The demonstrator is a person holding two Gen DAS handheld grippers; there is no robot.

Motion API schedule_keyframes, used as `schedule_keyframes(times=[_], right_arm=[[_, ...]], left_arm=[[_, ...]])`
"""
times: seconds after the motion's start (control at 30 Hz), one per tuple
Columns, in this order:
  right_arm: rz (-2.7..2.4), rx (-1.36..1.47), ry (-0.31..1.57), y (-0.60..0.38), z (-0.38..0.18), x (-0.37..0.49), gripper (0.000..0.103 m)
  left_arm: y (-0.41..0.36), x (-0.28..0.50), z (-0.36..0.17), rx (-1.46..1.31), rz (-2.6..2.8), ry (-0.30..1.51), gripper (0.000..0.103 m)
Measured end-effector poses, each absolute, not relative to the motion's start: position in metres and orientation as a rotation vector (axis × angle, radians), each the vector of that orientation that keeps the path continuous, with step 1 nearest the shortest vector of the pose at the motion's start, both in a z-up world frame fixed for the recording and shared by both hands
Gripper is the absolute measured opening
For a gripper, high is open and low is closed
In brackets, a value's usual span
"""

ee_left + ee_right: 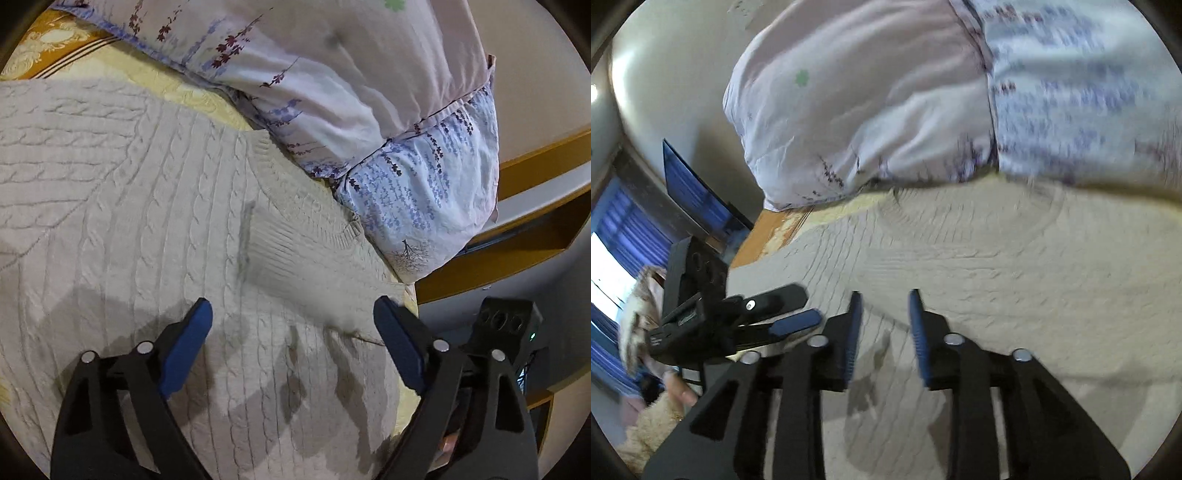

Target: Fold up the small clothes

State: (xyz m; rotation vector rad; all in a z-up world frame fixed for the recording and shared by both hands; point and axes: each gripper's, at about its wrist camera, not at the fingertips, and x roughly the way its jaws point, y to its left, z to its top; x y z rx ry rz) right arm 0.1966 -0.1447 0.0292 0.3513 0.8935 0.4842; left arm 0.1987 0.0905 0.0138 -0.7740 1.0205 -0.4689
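Note:
A cream cable-knit sweater (147, 221) lies flat on the bed; a ribbed part of it (295, 254) is folded over on top and looks blurred. My left gripper (291, 314) is open and empty just above the knit, its blue pads wide apart. The sweater also fills the right wrist view (997, 277). My right gripper (884, 306) hangs over it with its jaws a narrow gap apart and nothing between them. The left gripper shows at the left of the right wrist view (790, 310).
Floral lilac pillows (332, 92) lie against the sweater's far side, also in the right wrist view (886, 110). A yellow bedspread (192, 96) shows under the sweater. A wooden bed frame (498, 258) is at the right. A window with blue curtains (624, 229) is far left.

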Motion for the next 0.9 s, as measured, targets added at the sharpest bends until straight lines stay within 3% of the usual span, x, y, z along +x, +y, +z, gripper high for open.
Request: schedule_keyframes(times=[0.03, 0.07, 0.37, 0.53, 0.6, 0.63, 0.67, 0.73, 0.8, 0.9], right_arm=[[0.472, 0.386, 0.893, -0.153, 0.027, 0.194, 0.048], [0.441, 0.435, 0.886, -0.170, 0.025, 0.186, 0.049], [-0.001, 0.818, 0.888, -0.318, -0.009, 0.131, 0.048], [-0.066, 0.927, 0.863, -0.347, -0.026, 0.127, 0.041], [-0.092, 0.919, 0.831, -0.350, -0.022, 0.127, 0.041], [-0.096, 0.923, 0.811, -0.352, -0.022, 0.128, 0.039], [-0.101, 0.918, 0.800, -0.348, -0.020, 0.128, 0.030], [-0.117, 0.890, 0.781, -0.350, -0.019, 0.129, 0.010], [-0.100, 0.882, 0.746, -0.347, -0.016, 0.126, 0.009], [-0.066, 0.835, 0.685, -0.341, -0.004, 0.114, 0.009]], left_arm=[[0.089, 0.200, 0.013, -0.780, -0.472, 1.023, 0.084], [0.088, 0.202, 0.012, -0.783, -0.471, 1.028, 0.082], [0.078, 0.221, -0.007, -0.850, -0.426, 1.077, 0.061], [0.078, 0.227, -0.007, -0.845, -0.400, 1.084, 0.057], [0.078, 0.230, -0.008, -0.840, -0.389, 1.088, 0.050], [0.077, 0.231, -0.009, -0.837, -0.384, 1.091, 0.045], [0.077, 0.233, -0.009, -0.830, -0.378, 1.095, 0.042], [0.076, 0.236, -0.009, -0.811, -0.374, 1.098, 0.017], [0.074, 0.239, -0.007, -0.783, -0.381, 1.108, 0.009], [0.078, 0.237, 0.003, -0.725, -0.372, 1.062, 0.009]])
